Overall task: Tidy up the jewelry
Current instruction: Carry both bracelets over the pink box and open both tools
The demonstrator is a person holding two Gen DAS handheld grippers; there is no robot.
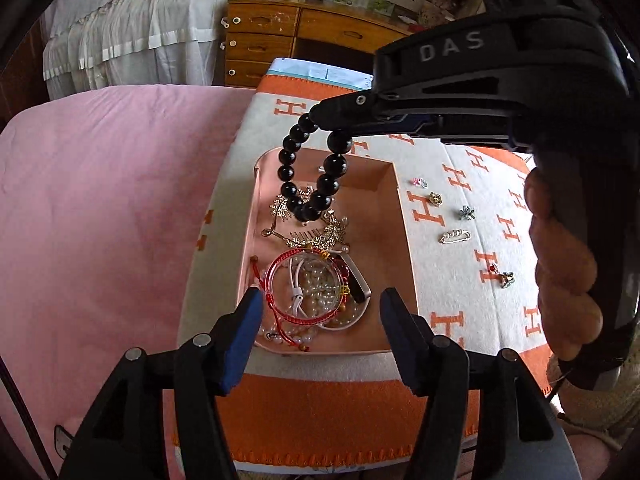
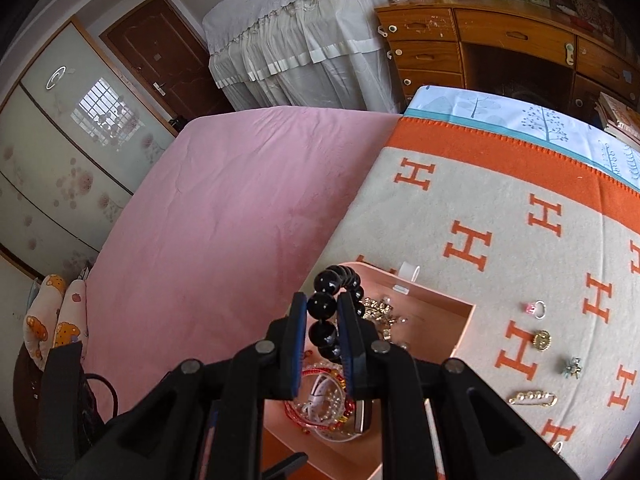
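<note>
A pink bed (image 2: 224,216) fills the left of both views, and beside it a cream blanket (image 1: 452,240) with an orange border lies spread, patterned all over with orange letters "H". A shallow pink tray (image 1: 394,240) sits on the blanket, its long axis running away from the left wrist camera. At its near end lie a red cord bracelet (image 1: 280,264) and pearl strands (image 1: 320,288); gilt hair combs (image 1: 316,236) lie toward the middle.

The right gripper (image 1: 320,120), marked "DAS" in raised letters, reaches in from the right over the tray's far end, its jaws clamped on a black bead bracelet (image 1: 310,172). The loop hangs lengthwise straight down from the fingertips, its lowest beads just above the combs; whether they touch cannot be told. In the right wrist view a bead sits squeezed between the blue pads (image 2: 346,344).

The left gripper (image 1: 320,332) hovers over the tray's near end with jaws wide apart, holding nothing.

To the tray's right, a row of small pieces lies on the blanket: a pink-stoned ring (image 2: 534,309), a gold ring (image 2: 542,340), a teal flower piece (image 2: 573,368) and a chain-link pin (image 2: 532,398).
</note>
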